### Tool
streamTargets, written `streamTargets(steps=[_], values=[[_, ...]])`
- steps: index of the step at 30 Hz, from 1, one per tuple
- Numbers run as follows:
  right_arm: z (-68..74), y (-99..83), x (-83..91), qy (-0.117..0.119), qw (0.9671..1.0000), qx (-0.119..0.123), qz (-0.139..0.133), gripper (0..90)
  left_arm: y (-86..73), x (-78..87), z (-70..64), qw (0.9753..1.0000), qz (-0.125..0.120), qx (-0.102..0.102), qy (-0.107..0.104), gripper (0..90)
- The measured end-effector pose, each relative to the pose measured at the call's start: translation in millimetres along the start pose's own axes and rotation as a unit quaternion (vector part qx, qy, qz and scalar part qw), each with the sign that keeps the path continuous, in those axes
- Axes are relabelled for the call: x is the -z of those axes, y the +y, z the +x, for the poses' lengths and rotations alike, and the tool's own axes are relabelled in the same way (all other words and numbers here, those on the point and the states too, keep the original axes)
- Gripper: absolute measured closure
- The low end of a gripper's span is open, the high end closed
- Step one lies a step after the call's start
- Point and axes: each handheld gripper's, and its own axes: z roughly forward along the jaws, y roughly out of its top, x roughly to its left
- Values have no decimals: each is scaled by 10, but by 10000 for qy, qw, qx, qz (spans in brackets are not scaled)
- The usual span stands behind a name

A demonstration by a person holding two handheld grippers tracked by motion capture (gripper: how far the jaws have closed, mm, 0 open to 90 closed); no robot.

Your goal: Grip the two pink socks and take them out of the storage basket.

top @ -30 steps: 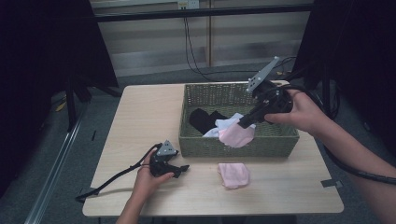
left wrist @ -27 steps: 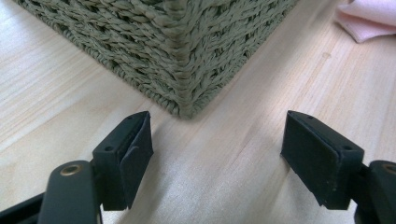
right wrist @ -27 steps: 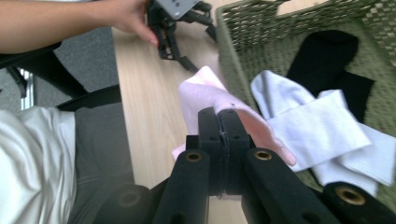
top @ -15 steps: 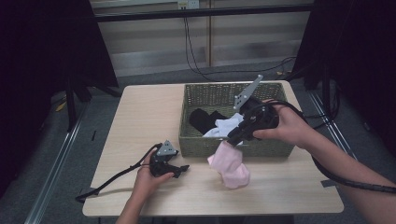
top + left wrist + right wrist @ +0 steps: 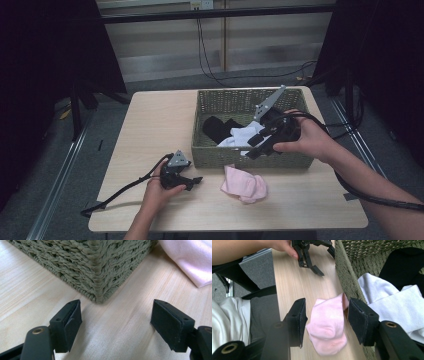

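No writing is seen. Both grippers (image 5: 191, 183) (image 5: 251, 152) are held wide open, empty; the pink sock (image 5: 244, 183) is part-hidden beside the basket (image 5: 235, 159).

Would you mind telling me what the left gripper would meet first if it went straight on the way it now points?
Most likely the near corner of the wicker basket: the open left gripper points at it across bare table. The pink cloth lies off to the side.
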Motion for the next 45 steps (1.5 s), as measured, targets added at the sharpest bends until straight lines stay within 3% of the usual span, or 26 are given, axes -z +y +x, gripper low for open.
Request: streamTargets(steps=[7, 30, 36, 45], values=[[-8, -141, 28, -42, 9997, -41, -229, 424, -1, 0, -1, 10000, -1, 3, -2, 243], [-25, -681, -154, -201, 9992, -139, -327, 371, 0, 0, 0, 10000, 1, 1, -3, 242], [-71, -866, -310, -181, 9987, -319, -348, 363, 0, 0, -1, 10000, 1, 3, 0, 243], [-102, -1064, -535, -224, 9986, -381, -297, 351, 0, 1, -1, 10000, 3, 4, 0, 243]])
